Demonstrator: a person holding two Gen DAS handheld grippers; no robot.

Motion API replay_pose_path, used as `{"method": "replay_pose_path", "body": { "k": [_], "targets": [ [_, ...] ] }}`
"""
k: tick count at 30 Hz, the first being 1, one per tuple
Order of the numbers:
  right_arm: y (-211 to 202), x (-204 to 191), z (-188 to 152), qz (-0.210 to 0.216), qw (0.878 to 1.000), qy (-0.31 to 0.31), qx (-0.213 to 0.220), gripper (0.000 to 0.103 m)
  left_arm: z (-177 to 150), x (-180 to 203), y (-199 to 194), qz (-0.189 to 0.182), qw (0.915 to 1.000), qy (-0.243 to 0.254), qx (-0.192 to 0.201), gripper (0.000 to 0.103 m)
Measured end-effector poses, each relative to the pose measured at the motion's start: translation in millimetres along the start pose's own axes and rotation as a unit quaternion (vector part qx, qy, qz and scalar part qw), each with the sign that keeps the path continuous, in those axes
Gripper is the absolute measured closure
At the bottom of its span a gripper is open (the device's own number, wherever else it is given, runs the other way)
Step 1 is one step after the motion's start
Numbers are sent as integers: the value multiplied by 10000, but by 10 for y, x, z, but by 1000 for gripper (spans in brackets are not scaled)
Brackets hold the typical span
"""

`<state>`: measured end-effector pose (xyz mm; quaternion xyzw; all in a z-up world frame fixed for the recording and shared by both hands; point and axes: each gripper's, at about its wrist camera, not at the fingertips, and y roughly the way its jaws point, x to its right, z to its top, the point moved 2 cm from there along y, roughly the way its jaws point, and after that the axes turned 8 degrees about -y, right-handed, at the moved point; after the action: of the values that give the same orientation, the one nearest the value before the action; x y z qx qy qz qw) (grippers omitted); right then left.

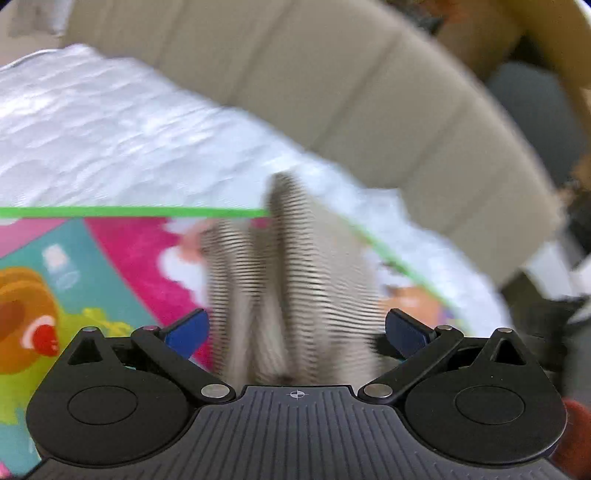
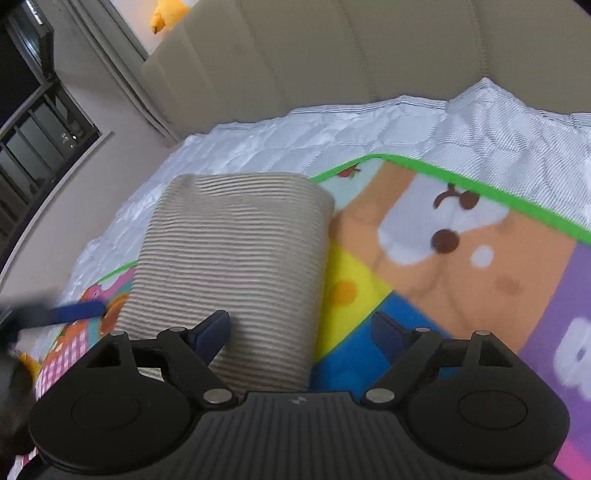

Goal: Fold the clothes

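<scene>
A folded beige ribbed garment (image 2: 236,258) lies on a colourful play mat (image 2: 461,277), its far end reaching over the mat's green edge. In the left wrist view the garment (image 1: 295,277) is blurred and runs between the wide-apart blue fingers of my left gripper (image 1: 295,332); the pads do not press on it. My right gripper (image 2: 299,332) is open, with its left finger over the garment's near right edge and its right finger over the bare mat. In the right wrist view a blue finger of the left gripper (image 2: 77,312) shows at the garment's left side.
The mat (image 1: 110,258) lies on a white quilted bed cover (image 2: 369,125). A padded beige headboard (image 2: 332,55) stands behind the bed. A yellow plush toy (image 2: 166,14) sits above it at top left, next to a wall and a dark railing (image 2: 29,147).
</scene>
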<state>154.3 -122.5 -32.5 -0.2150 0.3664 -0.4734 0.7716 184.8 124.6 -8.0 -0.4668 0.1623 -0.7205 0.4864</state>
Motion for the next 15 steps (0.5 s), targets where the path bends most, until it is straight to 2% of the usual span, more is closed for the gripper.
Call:
{"method": "replay_pose_path", "body": {
  "k": [2,3,4,6,9,15],
  "targets": [
    [30,-35,-30,17,10000,33,-48,19,-58,-62,170,450,9989,-82,-103,0],
    [35,-47,-36,-6,10000,10,-65,21,-95,-124,200,454,9986,-227,-138,1],
    [26,-55,-30,-58,9999,-68,-65,23,-139,-177,210,335,9986,-383,-152,3],
    [-29,-86,17,-274,9989,-367,16,28,-221,-219,268,59,9977,-618,-261,14],
    [-96,-161,130,-591,9948,-820,126,37,-280,-202,291,-64,9978,-587,-312,14],
    [168,59,402,-505,9987,-10,6,37,-413,-105,344,-819,9928,-638,-593,15]
  ]
}}
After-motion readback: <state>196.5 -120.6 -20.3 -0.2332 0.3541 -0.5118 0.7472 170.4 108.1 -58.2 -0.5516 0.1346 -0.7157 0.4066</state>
